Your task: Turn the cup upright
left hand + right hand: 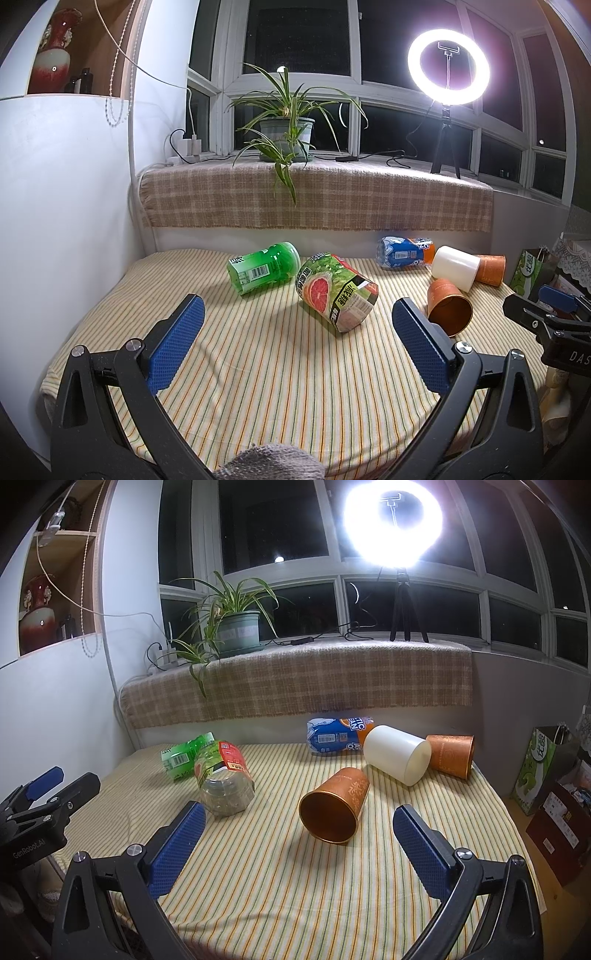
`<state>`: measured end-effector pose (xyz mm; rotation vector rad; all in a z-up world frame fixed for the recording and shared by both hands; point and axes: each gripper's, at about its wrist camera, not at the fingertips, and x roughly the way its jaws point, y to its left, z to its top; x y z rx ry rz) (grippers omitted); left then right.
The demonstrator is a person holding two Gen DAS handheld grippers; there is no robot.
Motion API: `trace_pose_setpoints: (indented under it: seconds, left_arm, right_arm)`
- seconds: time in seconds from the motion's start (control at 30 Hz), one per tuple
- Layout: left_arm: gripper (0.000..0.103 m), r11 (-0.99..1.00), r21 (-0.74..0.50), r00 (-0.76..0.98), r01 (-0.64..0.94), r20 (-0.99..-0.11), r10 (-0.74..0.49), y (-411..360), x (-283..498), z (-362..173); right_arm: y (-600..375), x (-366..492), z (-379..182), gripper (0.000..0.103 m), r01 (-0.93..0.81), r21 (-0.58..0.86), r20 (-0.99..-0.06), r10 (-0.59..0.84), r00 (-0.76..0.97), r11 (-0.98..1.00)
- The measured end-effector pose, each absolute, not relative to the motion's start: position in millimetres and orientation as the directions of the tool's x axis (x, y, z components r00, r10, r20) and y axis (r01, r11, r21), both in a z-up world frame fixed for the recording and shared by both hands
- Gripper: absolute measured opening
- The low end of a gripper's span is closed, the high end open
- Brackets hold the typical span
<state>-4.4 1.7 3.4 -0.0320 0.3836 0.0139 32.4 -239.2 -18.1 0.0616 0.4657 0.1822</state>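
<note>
Several cups lie on their sides on the striped tablecloth [280, 878]. A copper cup [334, 806] lies nearest, mouth toward me, just ahead of my open right gripper [299, 825]; it also shows in the left wrist view [448, 306]. A white cup [397, 755] and a second copper cup [450, 755] lie behind it. A grapefruit-label cup [336, 291] lies ahead of my open left gripper [297, 323], with a green cup [264, 267] behind it. Both grippers are empty.
A blue and orange cup [338, 734] lies at the back by the plaid-covered sill [314, 683]. A potted plant [236, 631] and a ring light [393, 520] stand on the sill. A green bag [537, 768] and boxes stand to the right of the table.
</note>
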Motion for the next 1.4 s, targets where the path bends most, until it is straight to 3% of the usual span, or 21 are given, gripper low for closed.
trace_pose_setpoints:
  seconds: [0.8, 1.4]
  left_arm:
    - [0.103, 0.999, -0.026, 0.919, -0.027, -0.394, 0.014, 1, -4, -9]
    - [0.103, 0.995, -0.07, 0.863, -0.065, -0.505, 0.021, 39, -4, -46]
  right_arm:
    - [-248, 41, -26, 0.103, -0.141, 0.141, -0.467, 0.192, 0.863, 0.98]
    - [-325, 130, -57, 0.102, 0.028, 0.491, -0.615, 0.323, 0.719, 0.871]
